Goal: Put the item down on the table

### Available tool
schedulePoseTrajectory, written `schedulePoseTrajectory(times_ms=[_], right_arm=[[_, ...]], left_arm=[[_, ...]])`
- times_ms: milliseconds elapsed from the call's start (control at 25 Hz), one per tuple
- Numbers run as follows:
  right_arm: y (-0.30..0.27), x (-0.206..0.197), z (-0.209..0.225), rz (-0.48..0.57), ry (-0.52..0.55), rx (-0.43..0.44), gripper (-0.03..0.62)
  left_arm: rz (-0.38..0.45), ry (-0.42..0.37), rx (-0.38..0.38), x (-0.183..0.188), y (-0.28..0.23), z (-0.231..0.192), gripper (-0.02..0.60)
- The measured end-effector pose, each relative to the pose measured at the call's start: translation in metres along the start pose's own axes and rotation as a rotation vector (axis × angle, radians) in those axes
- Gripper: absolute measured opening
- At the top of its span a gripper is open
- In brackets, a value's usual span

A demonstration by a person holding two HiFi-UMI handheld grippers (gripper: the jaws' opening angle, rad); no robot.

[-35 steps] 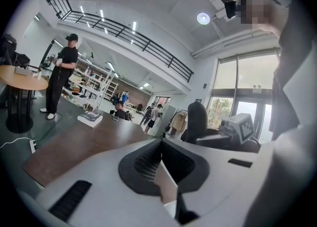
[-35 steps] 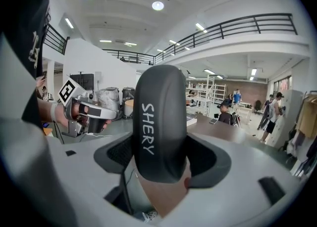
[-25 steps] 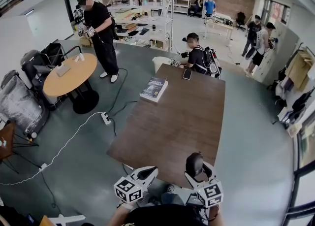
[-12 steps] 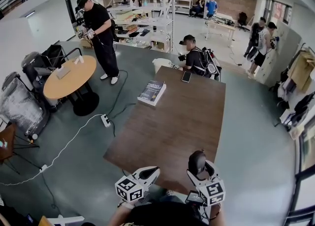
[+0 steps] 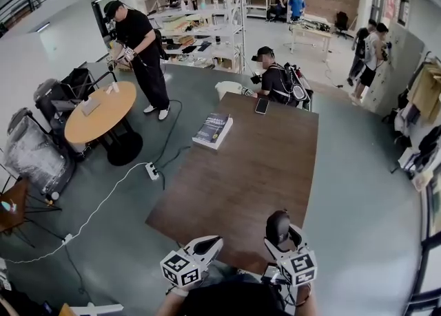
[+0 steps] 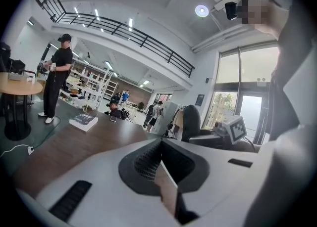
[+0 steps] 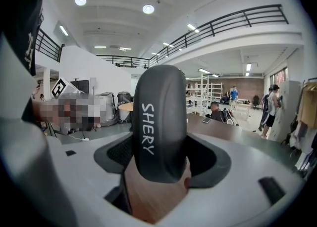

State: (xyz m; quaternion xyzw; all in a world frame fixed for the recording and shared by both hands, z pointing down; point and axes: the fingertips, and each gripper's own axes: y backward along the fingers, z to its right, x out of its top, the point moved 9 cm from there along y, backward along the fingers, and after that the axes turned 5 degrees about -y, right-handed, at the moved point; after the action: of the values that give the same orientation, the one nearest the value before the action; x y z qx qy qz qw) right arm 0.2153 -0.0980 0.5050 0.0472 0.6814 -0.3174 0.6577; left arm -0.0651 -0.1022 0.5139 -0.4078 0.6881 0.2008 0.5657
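We hold two grippers at the table's (image 5: 234, 184) near edge. The left gripper (image 5: 209, 242) sits just short of that edge, left of the right one, and its own view (image 6: 163, 169) shows its jaws pressed together with nothing between them. The right gripper (image 5: 284, 242) is close to the near right corner, clenched on the one item (image 5: 277, 225), a dark rounded piece. That gripper's view (image 7: 159, 179) shows the item (image 7: 159, 122) standing up out of the jaws, lettered SHERY down its face, with a pad against each side. It is not lying on the wood. It juts forward from the jaw tips over the table's near edge.

Beyond the grippers, bare brown wood runs from the near edge across the middle to both side edges, which gives the most open room. Only two things lie on the table, both far off. One book (image 5: 212, 130) lies at the left edge toward the far left corner, and one phone (image 5: 262, 106) lies by the far edge. A seated person (image 5: 275, 82) is just past that far edge.

Left of the table, the floor carries a power strip (image 5: 151, 170) and trailing cables. Farther left is a round table (image 5: 100, 111), with a standing person (image 5: 141, 53) behind it. To the right of the table the floor is open.
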Motion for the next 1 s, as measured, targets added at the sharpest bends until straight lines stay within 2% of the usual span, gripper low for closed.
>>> schedulePoseTrajectory(times_ms=[720,1000], right_arm=[[-0.033,0.005,0.01,-0.041,0.038,0.026,0.314],[-0.055,0.004,0.013,-0.067,0.084,0.048,0.314]], left_arm=[[-0.004,0.003,0.044,-0.007,-0.003,-0.023,0.006],[0.004,0.018,0.085,-0.013,0.005,-0.033,0.006]])
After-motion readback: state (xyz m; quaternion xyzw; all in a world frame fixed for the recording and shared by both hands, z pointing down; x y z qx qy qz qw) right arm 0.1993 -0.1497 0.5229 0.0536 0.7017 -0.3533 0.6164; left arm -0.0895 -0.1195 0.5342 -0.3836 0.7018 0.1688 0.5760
